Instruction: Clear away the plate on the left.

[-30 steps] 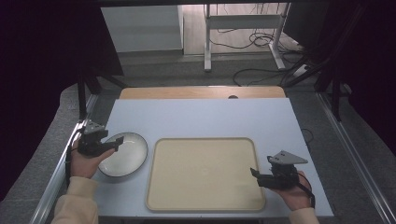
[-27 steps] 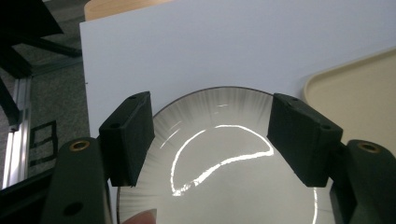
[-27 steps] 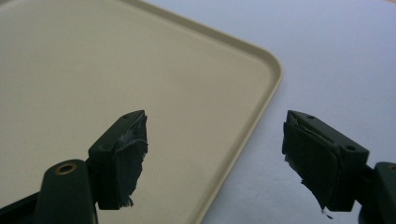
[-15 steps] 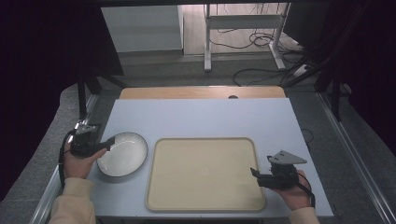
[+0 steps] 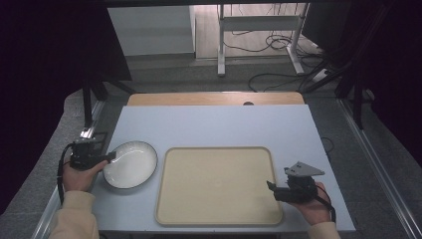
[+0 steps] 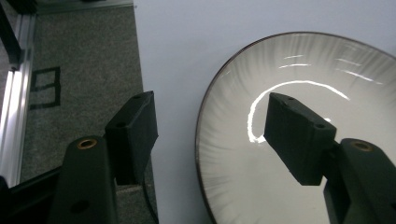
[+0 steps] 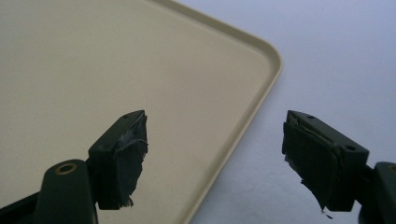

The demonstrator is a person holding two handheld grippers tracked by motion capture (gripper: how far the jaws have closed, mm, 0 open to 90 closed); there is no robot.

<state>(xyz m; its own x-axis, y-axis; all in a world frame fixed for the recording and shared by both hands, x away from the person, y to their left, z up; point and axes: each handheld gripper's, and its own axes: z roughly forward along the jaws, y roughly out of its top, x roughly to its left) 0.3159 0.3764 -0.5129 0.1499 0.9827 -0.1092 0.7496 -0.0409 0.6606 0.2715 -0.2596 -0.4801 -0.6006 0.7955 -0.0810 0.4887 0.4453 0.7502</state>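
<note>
A white plate [image 5: 130,164] with a dark rim lies on the pale blue table, left of a beige tray [image 5: 217,184]. My left gripper [image 5: 107,158] is open at the plate's left edge. In the left gripper view the plate's rim [image 6: 200,140] runs between the two jaws, one jaw over the plate's inside, the other over the table's edge. My right gripper [image 5: 271,188] is open at the tray's right rim near the front. In the right gripper view the tray's rim [image 7: 243,126] passes between the jaws, which hold nothing.
The table's left edge [image 6: 136,70] lies just beside the left gripper, with grey floor [image 6: 79,60] and a metal rail [image 5: 89,130] beyond it. A wooden strip [image 5: 214,98] borders the table's far side. Cables and a metal stand [image 5: 259,25] sit on the floor behind.
My left gripper has drawn back leftward and toward the front, from over the plate to its left rim. The right gripper has barely moved.
</note>
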